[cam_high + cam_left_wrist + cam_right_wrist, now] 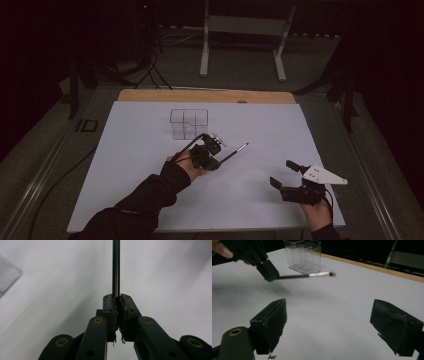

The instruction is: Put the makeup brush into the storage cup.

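One slim dark pencil [234, 152] (silver band) — left claw [218, 161] clamps it | right claw [285, 173] agape — nothing held

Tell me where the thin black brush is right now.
The brush is clamped in the left gripper, held above the white mat near the table's middle, just in front of the clear organizer.

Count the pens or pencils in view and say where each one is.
1: a dark pencil clamped in the left gripper, held above the table, right of the clear organizer. Nothing seems hidden inside that organizer.
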`<state>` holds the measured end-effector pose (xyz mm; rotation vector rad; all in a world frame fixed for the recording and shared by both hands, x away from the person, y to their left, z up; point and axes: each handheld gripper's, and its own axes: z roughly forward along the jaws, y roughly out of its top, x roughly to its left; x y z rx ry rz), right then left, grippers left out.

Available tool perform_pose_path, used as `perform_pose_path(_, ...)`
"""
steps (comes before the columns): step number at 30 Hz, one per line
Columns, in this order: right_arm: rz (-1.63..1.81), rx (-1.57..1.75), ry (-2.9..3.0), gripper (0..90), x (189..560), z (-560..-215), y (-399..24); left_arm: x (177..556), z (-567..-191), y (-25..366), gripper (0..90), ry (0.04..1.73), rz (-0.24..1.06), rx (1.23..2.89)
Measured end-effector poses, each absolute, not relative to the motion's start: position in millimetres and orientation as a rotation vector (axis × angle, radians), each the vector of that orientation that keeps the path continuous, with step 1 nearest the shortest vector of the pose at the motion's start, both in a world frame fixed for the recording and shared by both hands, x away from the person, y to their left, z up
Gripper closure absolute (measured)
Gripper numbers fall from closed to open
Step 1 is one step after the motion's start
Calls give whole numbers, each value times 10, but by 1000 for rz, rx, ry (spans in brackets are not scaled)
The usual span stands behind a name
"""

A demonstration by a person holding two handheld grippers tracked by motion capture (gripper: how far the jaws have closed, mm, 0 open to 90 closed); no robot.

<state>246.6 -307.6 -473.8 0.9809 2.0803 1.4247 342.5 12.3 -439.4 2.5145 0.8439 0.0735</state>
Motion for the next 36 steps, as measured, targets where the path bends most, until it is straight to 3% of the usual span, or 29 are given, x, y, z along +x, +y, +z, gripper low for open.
perform_pose_path(20,1421,979,2095,139,2473,-4750,-3038,3081,-4286,810,857,841,104,2244)
perform_pose_path(36,1425,1003,2092,136,2482,-4753,-2998,2987,-4472,1138,856,918,130,2033)
